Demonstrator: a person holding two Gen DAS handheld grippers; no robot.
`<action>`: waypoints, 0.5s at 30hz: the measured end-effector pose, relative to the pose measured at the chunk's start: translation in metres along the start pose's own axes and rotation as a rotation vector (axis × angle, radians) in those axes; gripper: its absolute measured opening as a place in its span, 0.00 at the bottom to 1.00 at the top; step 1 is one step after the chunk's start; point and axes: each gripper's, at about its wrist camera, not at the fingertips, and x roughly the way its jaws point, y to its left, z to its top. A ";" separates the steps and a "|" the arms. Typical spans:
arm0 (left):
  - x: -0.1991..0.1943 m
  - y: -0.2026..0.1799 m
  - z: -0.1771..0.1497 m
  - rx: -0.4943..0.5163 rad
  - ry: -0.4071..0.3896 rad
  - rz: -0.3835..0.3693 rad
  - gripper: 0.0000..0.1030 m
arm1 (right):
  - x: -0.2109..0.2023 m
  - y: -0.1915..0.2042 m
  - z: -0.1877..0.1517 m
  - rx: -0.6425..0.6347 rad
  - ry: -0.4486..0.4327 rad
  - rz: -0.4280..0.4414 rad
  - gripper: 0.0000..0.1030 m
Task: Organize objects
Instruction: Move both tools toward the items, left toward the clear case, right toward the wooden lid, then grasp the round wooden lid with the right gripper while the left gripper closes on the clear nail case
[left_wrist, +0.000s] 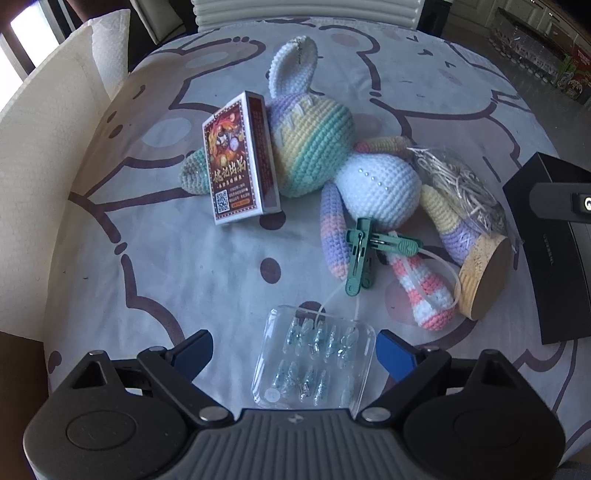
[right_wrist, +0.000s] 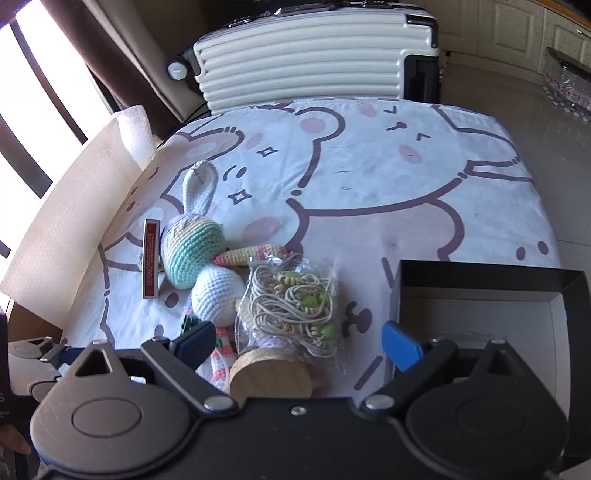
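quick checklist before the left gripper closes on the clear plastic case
1. Left gripper open: ok.
2. Clear plastic case between its fingers: ok.
3. Fingers not yet pressing the case: ok, gaps show on both sides.
4. Green clothespin clear of the fingers: ok.
5. Thin cord from the case free to lift: cannot tell.
6. Black box has room: ok, looks empty.

My left tool (left_wrist: 293, 349) points steeply down, its 2 blue-padded fingers (left_wrist: 393, 352) spread wide, gripping nothing. My right tool (right_wrist: 299, 341) tilts downward too, fingers (right_wrist: 400, 343) wide apart, empty.
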 end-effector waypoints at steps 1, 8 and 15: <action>0.003 0.000 -0.001 0.005 0.012 -0.002 0.89 | 0.002 0.001 0.000 -0.009 0.005 0.004 0.94; 0.016 -0.004 -0.004 0.021 0.068 -0.026 0.86 | 0.010 0.008 -0.003 -0.093 0.029 0.011 0.93; 0.026 -0.007 -0.007 0.038 0.126 -0.017 0.77 | 0.016 0.021 -0.016 -0.272 0.073 0.039 0.93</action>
